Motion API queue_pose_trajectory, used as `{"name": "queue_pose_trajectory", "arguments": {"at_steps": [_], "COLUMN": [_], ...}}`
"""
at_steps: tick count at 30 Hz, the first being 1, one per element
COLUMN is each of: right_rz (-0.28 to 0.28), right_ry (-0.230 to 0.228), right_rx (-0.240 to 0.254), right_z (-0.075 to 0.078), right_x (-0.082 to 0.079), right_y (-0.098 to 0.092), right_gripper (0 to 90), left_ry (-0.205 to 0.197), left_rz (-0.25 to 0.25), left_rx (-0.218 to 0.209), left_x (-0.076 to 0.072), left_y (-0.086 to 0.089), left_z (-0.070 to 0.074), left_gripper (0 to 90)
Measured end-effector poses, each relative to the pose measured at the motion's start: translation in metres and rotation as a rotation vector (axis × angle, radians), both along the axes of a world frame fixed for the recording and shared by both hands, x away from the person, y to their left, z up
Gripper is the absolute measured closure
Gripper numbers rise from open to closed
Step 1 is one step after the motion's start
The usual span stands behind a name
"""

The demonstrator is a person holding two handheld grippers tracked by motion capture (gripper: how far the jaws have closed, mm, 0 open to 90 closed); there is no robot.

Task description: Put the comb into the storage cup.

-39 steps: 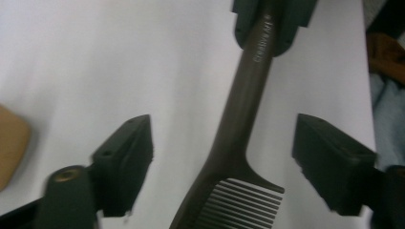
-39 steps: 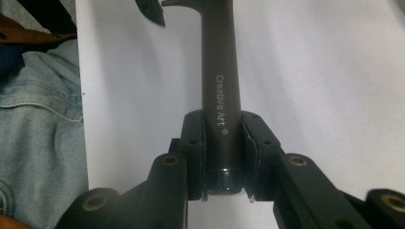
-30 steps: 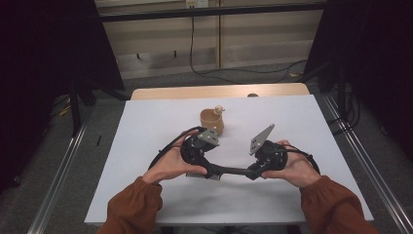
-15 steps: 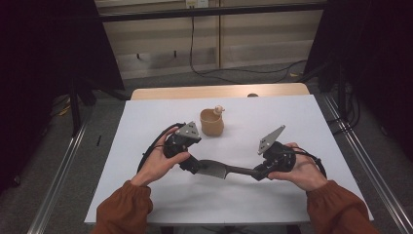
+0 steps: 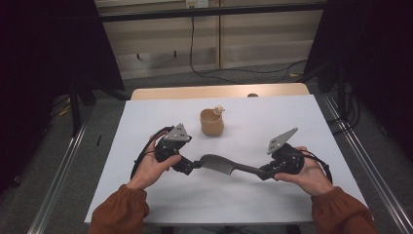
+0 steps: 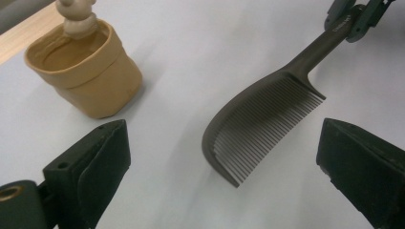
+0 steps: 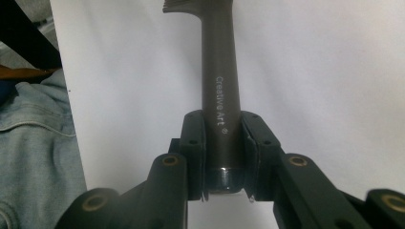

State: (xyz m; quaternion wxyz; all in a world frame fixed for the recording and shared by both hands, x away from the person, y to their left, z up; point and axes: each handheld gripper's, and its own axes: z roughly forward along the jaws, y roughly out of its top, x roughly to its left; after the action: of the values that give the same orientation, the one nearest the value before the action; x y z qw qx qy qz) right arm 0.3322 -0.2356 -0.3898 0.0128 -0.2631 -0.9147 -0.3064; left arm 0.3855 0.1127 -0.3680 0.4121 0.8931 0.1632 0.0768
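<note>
The right gripper (image 7: 220, 143) was clenched on the handle end of a dark grey comb (image 7: 219, 71), its two black jaws pressed against either side of the handle just below the printed words "Creative Art". In the high view that gripper (image 5: 265, 171) sat in the person's right hand (image 5: 304, 173) toward the table's right edge, and the comb (image 5: 221, 165) reached leftward from it over the white table (image 5: 272, 122), near the front edge. The left gripper (image 6: 224, 157) was released, jaws spread wide, with the comb's toothed head (image 6: 267, 129) lying between and just beyond them, touching neither. Held in the left hand (image 5: 153, 168), this gripper (image 5: 192, 165) pointed at the comb's tip. A tan cup (image 5: 212, 122) stood farther back, around the table's middle, with a small pale figure (image 6: 76, 16) on its rim.
</note>
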Motion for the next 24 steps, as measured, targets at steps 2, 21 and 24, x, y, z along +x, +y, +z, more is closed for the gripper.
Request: {"name": "queue_pose_trajectory", "arguments": {"at_steps": [2,21,24], "right_rz": [-0.019,-0.163,-0.18], "right_ry": [-0.002,-0.042,-0.042], "right_rx": [0.021,0.153,0.179], "right_z": [-0.002,-0.012,-0.014], "right_x": [-0.002,-0.016,-0.018], "right_y": [-0.003,-0.022,-0.024], "right_gripper": [72.8,72.8,72.8], "left_ry": [-0.001,0.006,0.006], "left_rz": [0.015,0.037,0.045], "left_rx": [-0.007,-0.059,-0.07], "left_x": [0.0,-0.011,-0.015], "left_y": [0.004,0.014,0.015], "left_z": [-0.002,-0.018,-0.023], "left_gripper": [4.4,5.1,4.9]}}
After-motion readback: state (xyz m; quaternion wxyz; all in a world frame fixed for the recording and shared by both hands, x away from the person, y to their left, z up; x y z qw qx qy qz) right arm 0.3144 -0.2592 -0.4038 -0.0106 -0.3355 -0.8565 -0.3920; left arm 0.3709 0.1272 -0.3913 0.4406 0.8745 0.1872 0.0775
